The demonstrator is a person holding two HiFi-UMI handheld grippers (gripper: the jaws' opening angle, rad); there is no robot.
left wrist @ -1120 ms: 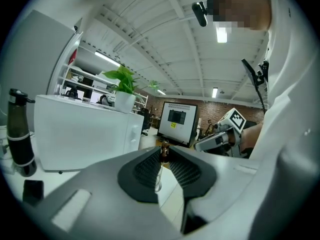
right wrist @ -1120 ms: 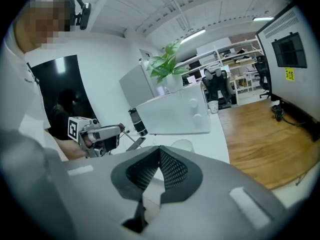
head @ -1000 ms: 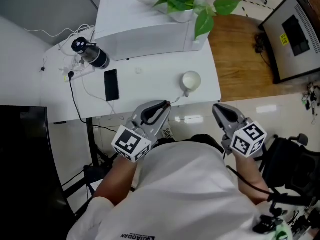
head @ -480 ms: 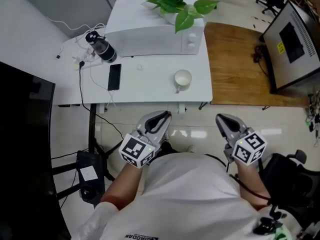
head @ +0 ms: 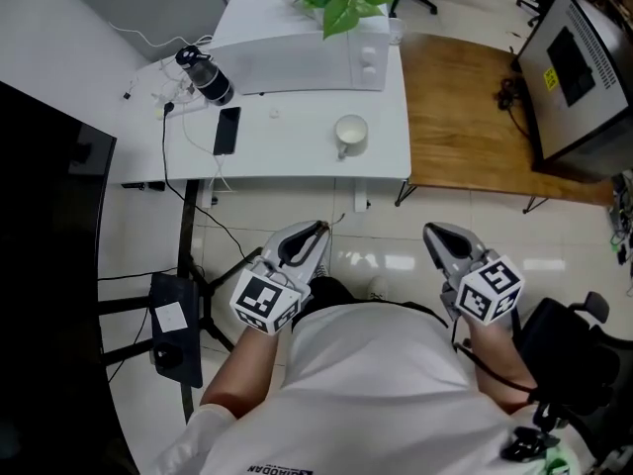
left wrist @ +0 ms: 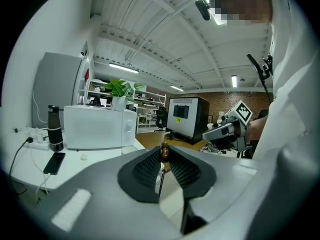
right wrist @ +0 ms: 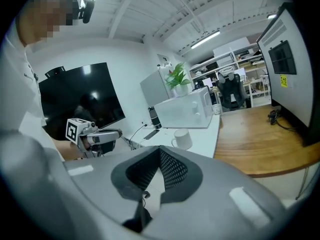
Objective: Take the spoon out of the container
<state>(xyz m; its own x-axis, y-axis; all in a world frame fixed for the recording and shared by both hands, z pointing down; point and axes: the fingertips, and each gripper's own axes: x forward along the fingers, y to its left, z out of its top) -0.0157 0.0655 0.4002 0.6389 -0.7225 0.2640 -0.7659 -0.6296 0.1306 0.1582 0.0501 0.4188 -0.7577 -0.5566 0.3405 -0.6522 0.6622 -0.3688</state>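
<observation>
Nothing legible: yellow label point(head: 547, 77) on black cabinet point(head: 593, 87) too small, white shirt's point(head: 376, 384) print point(head: 272, 469) cut off

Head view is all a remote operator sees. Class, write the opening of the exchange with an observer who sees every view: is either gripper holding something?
Operator: Something thin pokes out of the left gripper. Is it gripped?
Observer: Yes. The left gripper view shows the jaws closed on a thin dark-stemmed spoon with a brown knob at its end.
Operator: And the right gripper?
Observer: The right gripper view shows its jaws together at the tips, with nothing between them.
</observation>
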